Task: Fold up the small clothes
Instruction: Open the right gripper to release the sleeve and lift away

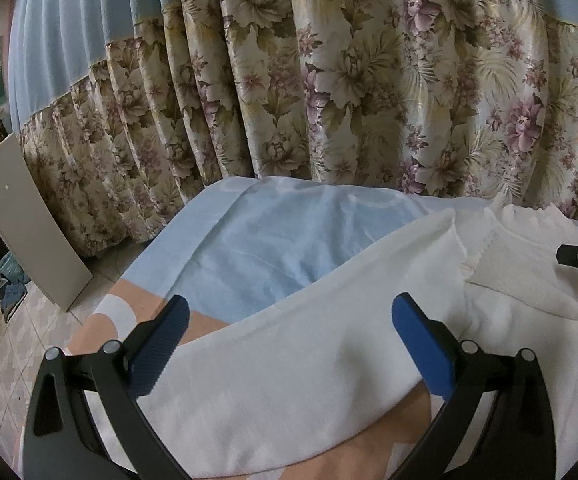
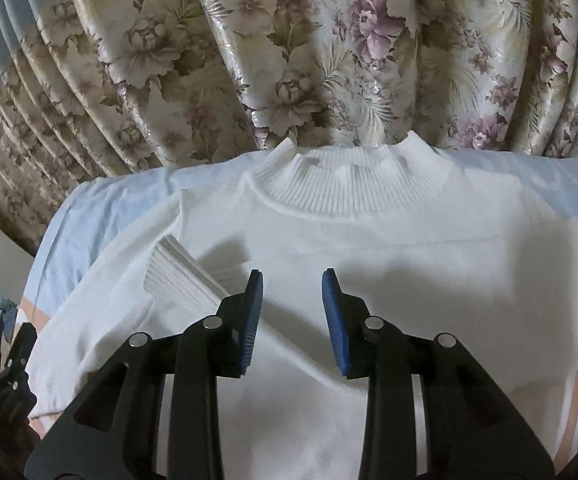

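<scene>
White mock-neck sweater (image 2: 369, 264) lies flat on a light-blue and peach bedsheet (image 1: 257, 240), centre of the right wrist view. Ribbed collar (image 2: 349, 188) at the top centre, toward the floral curtain (image 2: 249, 60). One sleeve already lies folded in across the body: its ribbed cuff (image 2: 181, 276) sits on the chest left of centre, pointing diagonally. In the left wrist view the same sleeve runs as a broad white band from lower centre to upper right.

Right gripper (image 2: 293, 320): fingers apart with a moderate gap, nothing between them, hovering over the mid-chest of the sweater just right of the folded cuff. Whether the tips touch the knit I cannot tell.

Left gripper (image 1: 289, 344): fingers spread wide, empty, poised over the folded sleeve's shoulder edge in the lower half of the frame. It also shows as black hardware at the lower-left edge of the right wrist view. A grey board (image 1: 29, 220) leans at the left of the left wrist view, away from the work.

Judgement: the first sleeve fold looks done. The sweater's right side extends out flat; the far sleeve is not clearly seen. The next move likely calls for bringing that side inward to match, then hem to collar. Soft knit, so pinch a thin edge layer only; a deep bite may drag the lower layer and the sheet.
</scene>
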Motion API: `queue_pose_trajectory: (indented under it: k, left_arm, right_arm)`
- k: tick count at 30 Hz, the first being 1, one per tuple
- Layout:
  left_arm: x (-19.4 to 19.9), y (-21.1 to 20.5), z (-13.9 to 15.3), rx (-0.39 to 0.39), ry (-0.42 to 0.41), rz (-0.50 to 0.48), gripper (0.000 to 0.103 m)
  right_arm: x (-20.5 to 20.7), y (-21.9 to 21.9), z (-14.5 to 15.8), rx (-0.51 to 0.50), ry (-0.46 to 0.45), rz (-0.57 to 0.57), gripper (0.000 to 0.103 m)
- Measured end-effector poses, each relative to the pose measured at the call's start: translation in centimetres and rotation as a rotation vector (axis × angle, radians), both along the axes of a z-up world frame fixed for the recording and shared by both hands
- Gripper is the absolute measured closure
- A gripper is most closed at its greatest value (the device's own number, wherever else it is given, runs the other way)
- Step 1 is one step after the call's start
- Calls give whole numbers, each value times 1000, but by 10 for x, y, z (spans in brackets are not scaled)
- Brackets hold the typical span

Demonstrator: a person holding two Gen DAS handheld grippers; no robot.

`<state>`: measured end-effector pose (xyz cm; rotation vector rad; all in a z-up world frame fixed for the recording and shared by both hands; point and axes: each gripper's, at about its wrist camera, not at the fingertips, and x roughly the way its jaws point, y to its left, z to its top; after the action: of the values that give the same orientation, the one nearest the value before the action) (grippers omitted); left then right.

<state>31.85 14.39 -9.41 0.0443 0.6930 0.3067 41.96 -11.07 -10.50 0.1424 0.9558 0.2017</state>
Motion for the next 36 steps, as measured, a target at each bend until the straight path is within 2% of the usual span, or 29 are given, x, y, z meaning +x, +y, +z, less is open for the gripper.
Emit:
queue_pose_trajectory:
  k: [3,11,15,19,26,29,31,32,36]
  left_arm:
    - [-1,-3,1,4,4,-5,2]
    - [-6,-6,3,1,-1,-2,2]
    - [-9,-7,3,1,1,-3,2]
    - [-10,-7,3,0,4,-5,2]
    - [-26,-13,0,-6,16,-8,2]
    - [-33,-11,1,-25,16,-19,2]
    - [-41,-7,0,-55,24,-17,2]
    - [-44,-5,-1,-66,27,-17,2]
    - [-71,6,-1,-84,25,-1,2]
  right_arm:
    - [3,-2,-4,-20,-6,-6,71]
    - [9,2,-35,-77,68,18,70]
    - [-10,9,-33,-9,77,104,68]
    - [-32,17,-31,1,80,191,68]
    - [-66,12,-6,-23,8,153,67]
    - [-83,10,9,-46,-46,117,62]
    - [-94,7,17,-62,-74,86,51]
    - [-99,6,20,-66,-84,72,42]
    - [-121,3,27,-66,-109,37,39]
